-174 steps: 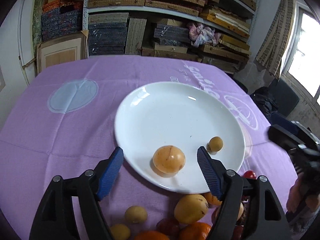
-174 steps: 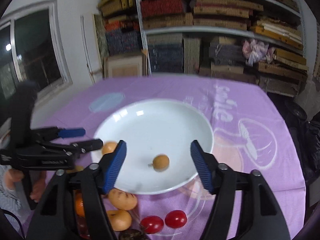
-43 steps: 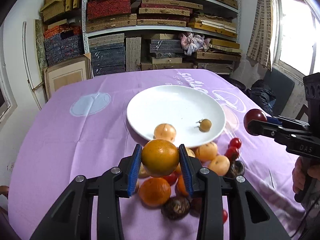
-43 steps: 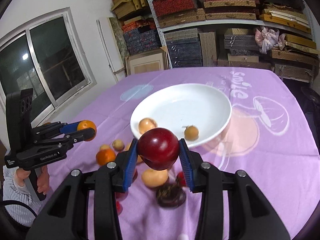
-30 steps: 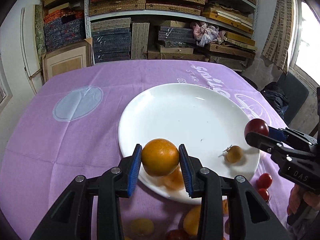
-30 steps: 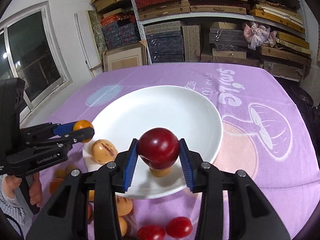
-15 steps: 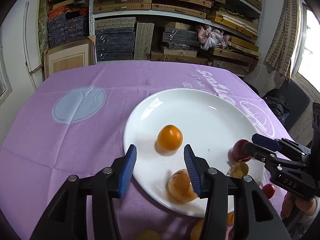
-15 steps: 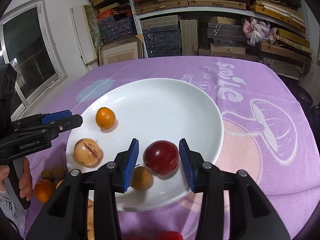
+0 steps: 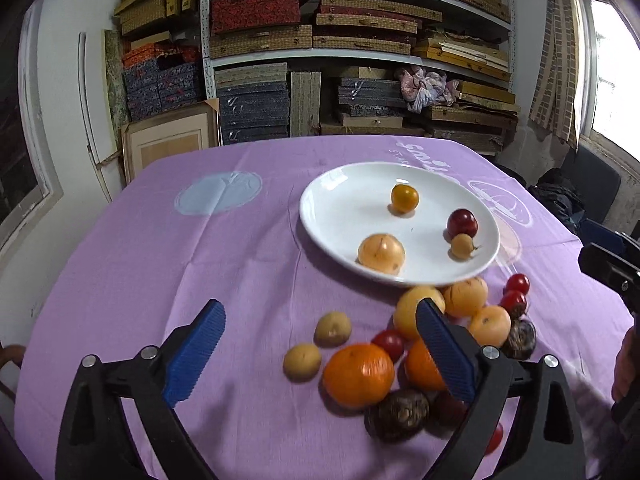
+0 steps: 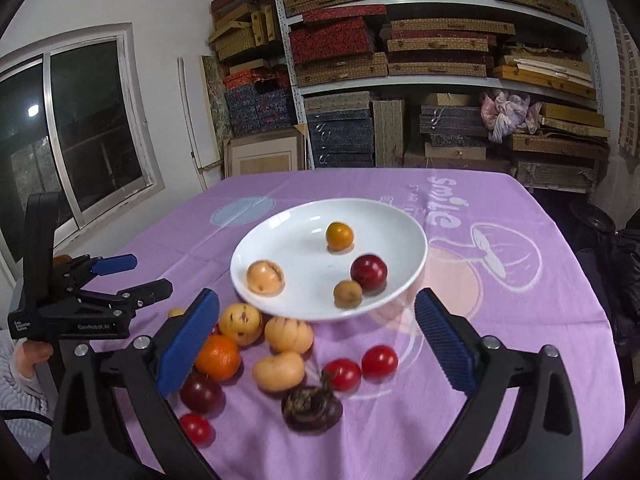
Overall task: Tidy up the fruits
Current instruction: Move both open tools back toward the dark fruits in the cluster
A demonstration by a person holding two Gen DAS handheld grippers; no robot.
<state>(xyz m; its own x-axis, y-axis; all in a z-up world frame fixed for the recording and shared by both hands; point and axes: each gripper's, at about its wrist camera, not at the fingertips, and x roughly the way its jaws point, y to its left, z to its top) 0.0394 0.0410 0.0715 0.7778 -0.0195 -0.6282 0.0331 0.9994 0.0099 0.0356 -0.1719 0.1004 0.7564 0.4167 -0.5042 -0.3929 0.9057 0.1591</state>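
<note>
A white plate [image 9: 320, 184] [image 10: 380, 220] on the purple cloth holds a small orange [image 9: 405, 198] [image 10: 339, 236], a dark red plum [image 9: 462, 222] [image 10: 369, 272], a pale yellow fruit [image 9: 381, 253] [image 10: 265, 278] and a small brown fruit [image 9: 462, 245] [image 10: 347, 293]. My left gripper [image 9: 320, 304] [image 10: 152, 274] hovers above the loose pile, its jaws opening wide with nothing between them. My right gripper [image 10: 317, 294] hangs over the plate's near rim, its jaws also opening and empty.
Loose fruit lies in front of the plate: a big orange [image 9: 358, 374] [image 10: 218, 358], yellow fruits [image 10: 289, 334], cherry tomatoes [image 10: 379, 360] and a dark wrinkled fruit [image 10: 312, 404]. Shelves of boxes [image 10: 400, 60] stand behind the table. A hand [image 10: 30, 354] holds the left gripper.
The left gripper let go of the orange and the right let go of the red plum, both onto the plate. Both then opened wide and drew back over the loose fruit.
</note>
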